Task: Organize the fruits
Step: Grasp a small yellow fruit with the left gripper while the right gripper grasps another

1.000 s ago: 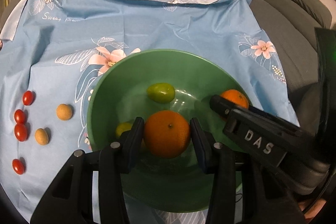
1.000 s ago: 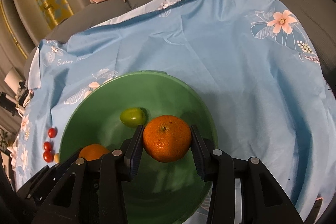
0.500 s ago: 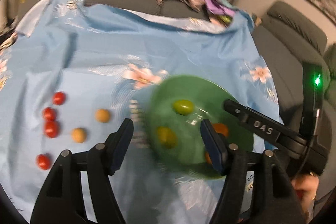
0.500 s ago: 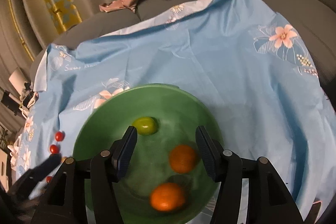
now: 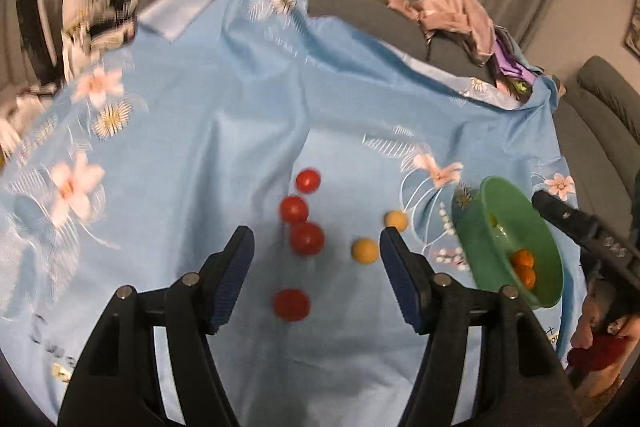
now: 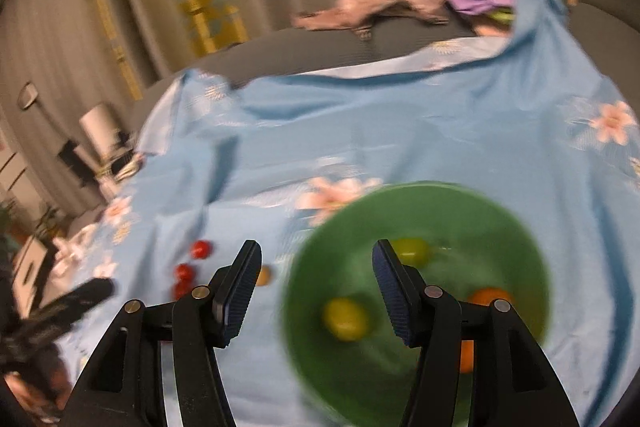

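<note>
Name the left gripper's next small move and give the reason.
Probably lower the left gripper onto the nearest red tomato and close. Its jaws are open and empty, the tomato lies on the blue cloth roughly between them, and the green bowl already holds two oranges.

The left gripper is matte black plastic, two angular arms with triangular cut-outs low in the frame. Each arm carries round silver screws near its joints. The fingers end in dark blue ribbed pads. The right gripper has the same build: black arms, silver screws, blue ribbed pads. At the right edge of the left wrist view, the other gripper's black finger bears pale embossed lettering, too blurred to read. Below it, bare skin and a dark red sleeve show.
</note>
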